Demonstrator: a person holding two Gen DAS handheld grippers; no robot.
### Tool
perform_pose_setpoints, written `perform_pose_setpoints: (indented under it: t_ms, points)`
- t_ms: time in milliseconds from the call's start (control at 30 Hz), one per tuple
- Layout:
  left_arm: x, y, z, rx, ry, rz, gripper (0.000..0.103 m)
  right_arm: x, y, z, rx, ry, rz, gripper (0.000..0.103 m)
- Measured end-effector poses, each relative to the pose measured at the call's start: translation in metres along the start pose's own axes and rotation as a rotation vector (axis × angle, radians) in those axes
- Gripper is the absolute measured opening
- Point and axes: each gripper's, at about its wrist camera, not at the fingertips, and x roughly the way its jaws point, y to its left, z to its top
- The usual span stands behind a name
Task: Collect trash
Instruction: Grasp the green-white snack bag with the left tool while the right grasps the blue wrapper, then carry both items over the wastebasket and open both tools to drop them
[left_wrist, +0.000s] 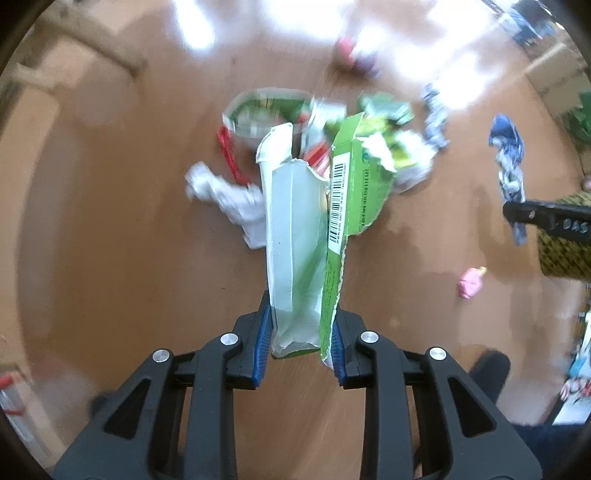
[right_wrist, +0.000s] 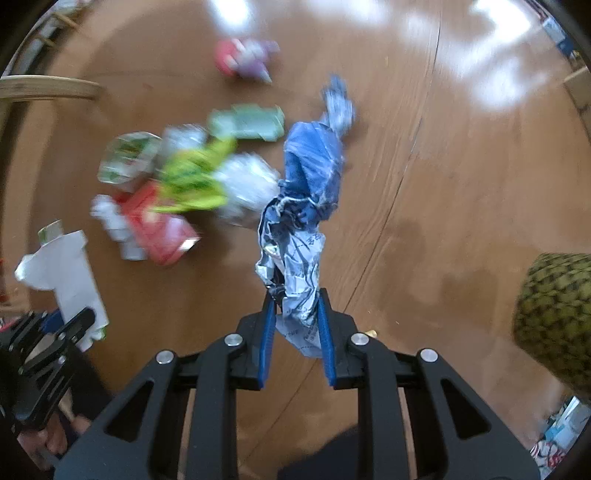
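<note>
My left gripper (left_wrist: 301, 314) is shut on a torn green and white carton (left_wrist: 314, 229) and holds it above the brown floor. The carton also shows at the left of the right wrist view (right_wrist: 70, 273). My right gripper (right_wrist: 297, 314) is shut on a crumpled blue and white wrapper (right_wrist: 303, 221), held above the floor; it also shows in the left wrist view (left_wrist: 509, 162). A pile of trash lies on the floor: a green-printed cup (left_wrist: 258, 110), a red box (right_wrist: 159, 225), yellow-green packaging (right_wrist: 192, 177), white crumpled paper (left_wrist: 229, 195).
A woven olive basket (right_wrist: 554, 317) stands at the right, also visible in the left wrist view (left_wrist: 561, 243). A pink scrap (left_wrist: 469, 282) lies on the floor. A red and purple item (right_wrist: 243, 61) lies farther off. Wooden furniture (right_wrist: 48, 88) is at the left.
</note>
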Motion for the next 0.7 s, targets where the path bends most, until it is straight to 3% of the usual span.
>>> perform_pose_setpoints:
  t_ms: [233,333,467,700]
  points:
    - [-0.136,-0.025,0.012,0.102,-0.115,0.041,0.027,-0.201,0.023,-0.036,-0.044,-0.173,0.067,0.022]
    - [-0.190,-0.036,0.004,0.140,-0.150,0.040,0.027,-0.261,0.010,-0.059,-0.028,-0.251,0.118,0.022]
    - [-0.225,-0.047,-0.011,0.148,-0.170,-0.016,0.027,-0.289,-0.009,-0.084,0.022,-0.306,0.159,0.022]
    - [-0.214,-0.057,-0.008,0.065,-0.203,-0.106,0.027,-0.284,-0.038,-0.101,0.086,-0.321,0.158,0.022]
